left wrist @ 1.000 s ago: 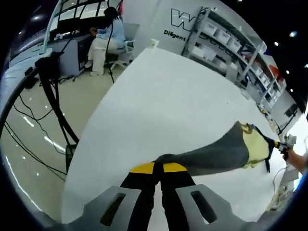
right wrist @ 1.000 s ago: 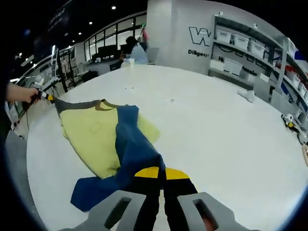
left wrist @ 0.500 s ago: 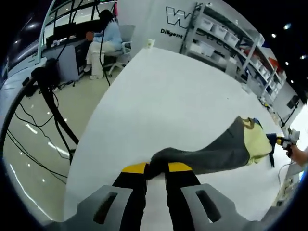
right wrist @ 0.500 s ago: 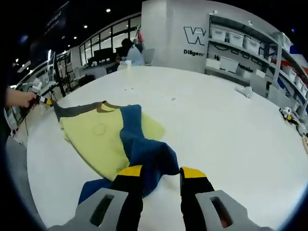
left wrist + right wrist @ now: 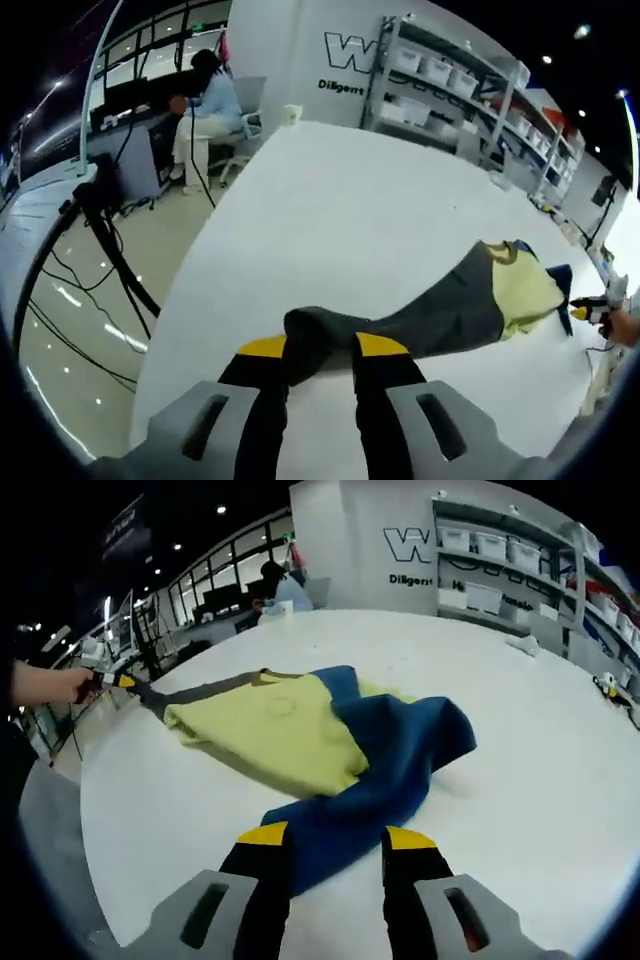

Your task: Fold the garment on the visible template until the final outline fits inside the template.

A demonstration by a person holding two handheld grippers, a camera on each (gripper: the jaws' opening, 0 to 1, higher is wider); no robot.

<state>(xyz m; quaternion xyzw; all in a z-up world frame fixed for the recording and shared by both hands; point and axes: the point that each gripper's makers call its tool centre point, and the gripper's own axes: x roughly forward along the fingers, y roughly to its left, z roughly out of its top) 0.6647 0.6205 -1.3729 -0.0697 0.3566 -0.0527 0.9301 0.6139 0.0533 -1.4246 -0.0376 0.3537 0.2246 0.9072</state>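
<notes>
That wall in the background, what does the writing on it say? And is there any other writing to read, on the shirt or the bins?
"W": large outlined letter on the wall, cut off by the shelves.
"Diligent": small dark line on the wall under the letter; the rest is hidden by the shelves.
Shirt: a faint round mark on the yellow part, too blurred to read.
Bins on the shelves: any labels are too small to read.

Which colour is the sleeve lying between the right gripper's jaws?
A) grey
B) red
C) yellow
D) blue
D: in the right gripper view, the blue sleeve runs down between the open jaws of the right gripper, beside the shirt's yellow body.
</notes>
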